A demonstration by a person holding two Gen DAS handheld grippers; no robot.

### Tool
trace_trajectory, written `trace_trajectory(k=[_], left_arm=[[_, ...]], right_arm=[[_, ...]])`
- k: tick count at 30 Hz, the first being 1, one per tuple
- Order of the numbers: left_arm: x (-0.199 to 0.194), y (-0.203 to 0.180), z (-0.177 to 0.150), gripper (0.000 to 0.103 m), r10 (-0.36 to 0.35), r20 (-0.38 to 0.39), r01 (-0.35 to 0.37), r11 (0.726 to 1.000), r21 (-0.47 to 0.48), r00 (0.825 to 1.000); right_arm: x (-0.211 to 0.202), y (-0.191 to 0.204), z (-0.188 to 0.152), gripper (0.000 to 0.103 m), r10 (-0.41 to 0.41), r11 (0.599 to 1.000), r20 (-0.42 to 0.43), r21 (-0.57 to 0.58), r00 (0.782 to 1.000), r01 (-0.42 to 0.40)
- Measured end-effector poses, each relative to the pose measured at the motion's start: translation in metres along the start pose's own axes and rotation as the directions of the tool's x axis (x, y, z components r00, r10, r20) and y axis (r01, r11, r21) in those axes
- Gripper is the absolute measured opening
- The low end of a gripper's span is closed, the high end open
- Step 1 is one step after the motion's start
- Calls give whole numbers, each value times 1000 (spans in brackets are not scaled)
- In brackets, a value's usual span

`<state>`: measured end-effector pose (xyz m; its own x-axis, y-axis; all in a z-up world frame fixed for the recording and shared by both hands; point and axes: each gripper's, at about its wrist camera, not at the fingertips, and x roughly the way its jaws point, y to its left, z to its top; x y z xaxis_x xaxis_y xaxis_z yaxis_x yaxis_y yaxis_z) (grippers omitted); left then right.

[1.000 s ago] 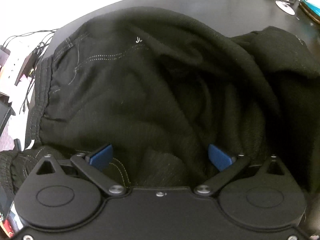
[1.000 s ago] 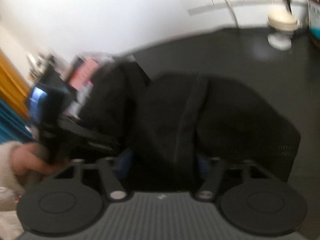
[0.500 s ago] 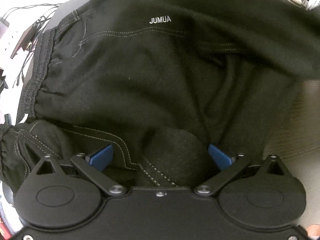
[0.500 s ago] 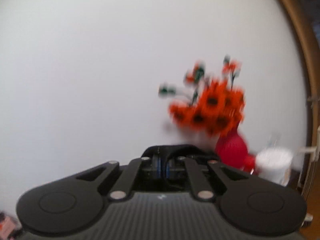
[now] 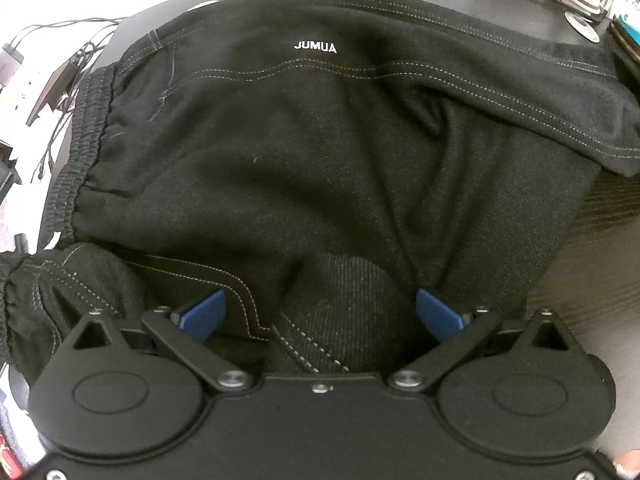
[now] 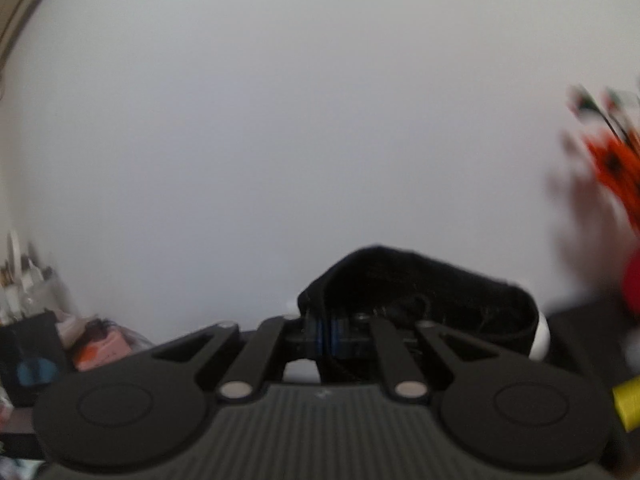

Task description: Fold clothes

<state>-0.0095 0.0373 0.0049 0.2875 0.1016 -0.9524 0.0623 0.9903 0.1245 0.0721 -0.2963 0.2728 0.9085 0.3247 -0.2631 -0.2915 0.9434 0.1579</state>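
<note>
The left tool (image 5: 320, 314) points down with its blue pads (image 5: 202, 314) spread wide, and a bunched fold of the black pants (image 5: 312, 152) sits between them without being squeezed. The pants lie spread on the dark tabletop (image 5: 520, 4), with the stretchy waistband (image 5: 76, 148) to the left and white letters near the top. The right tool (image 6: 329, 334) is pinched tight on a black edge of the pants (image 6: 420, 284), held up in front of a white wall (image 6: 320, 100). Blurry orange flowers (image 6: 616, 164) show at the right.

White "JUMUA" lettering stands on the black trousers (image 5: 312, 148).
</note>
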Motion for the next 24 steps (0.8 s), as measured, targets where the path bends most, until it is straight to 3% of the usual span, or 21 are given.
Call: trace_trajectory(k=[2, 4, 6, 9, 10, 11, 12, 13, 16, 19, 21, 24], left_arm=[[0, 0, -1, 103, 3, 2, -3, 1000, -8, 1000], [1, 0, -2, 103, 2, 2, -2, 1000, -21, 1000], [0, 1, -3, 103, 2, 2, -2, 1000, -30, 1000], [-2, -1, -4, 103, 1, 2, -1, 999, -32, 1000], [-2, -1, -4, 103, 1, 1, -1, 999, -34, 1000], [-1, -1, -4, 103, 0, 1, 0, 999, -36, 1000], [-1, 0, -4, 103, -2, 0, 2, 999, -37, 1000], [-1, 1, -4, 103, -4, 1, 4, 999, -39, 1000], [1, 5, -4, 103, -12, -1, 12, 999, -49, 1000], [2, 6, -4, 103, -15, -5, 15, 998, -58, 1000], [2, 5, -4, 103, -16, -5, 15, 998, -59, 1000], [1, 4, -4, 103, -16, -3, 16, 998, -55, 1000]], right_arm=[[13, 9, 16, 5, 5, 1000, 106, 5, 994, -5], [23, 15, 27, 5, 21, 1000, 232, 17, 972, -26], [42, 19, 30, 5, 59, 997, 236, 31, 970, -69], [91, 23, 10, 8, 128, 991, -8, 27, 992, -128], [107, 27, -3, 18, 125, 992, -111, 1, 986, -125], [124, 30, -15, 42, 118, 992, -212, -25, 970, -126], [138, 32, -27, 52, 102, 991, -300, -57, 948, -125], [142, 33, -43, 59, 62, 987, -326, -123, 944, -107], [135, 16, -74, 61, -1, 977, -338, -203, 941, -72], [117, -18, -92, 61, -10, 992, -396, -119, 918, -40], [99, -35, -113, 61, -1, 997, -452, -64, 892, -32], [84, -44, -155, 62, -13, 996, -541, -81, 841, -37]])
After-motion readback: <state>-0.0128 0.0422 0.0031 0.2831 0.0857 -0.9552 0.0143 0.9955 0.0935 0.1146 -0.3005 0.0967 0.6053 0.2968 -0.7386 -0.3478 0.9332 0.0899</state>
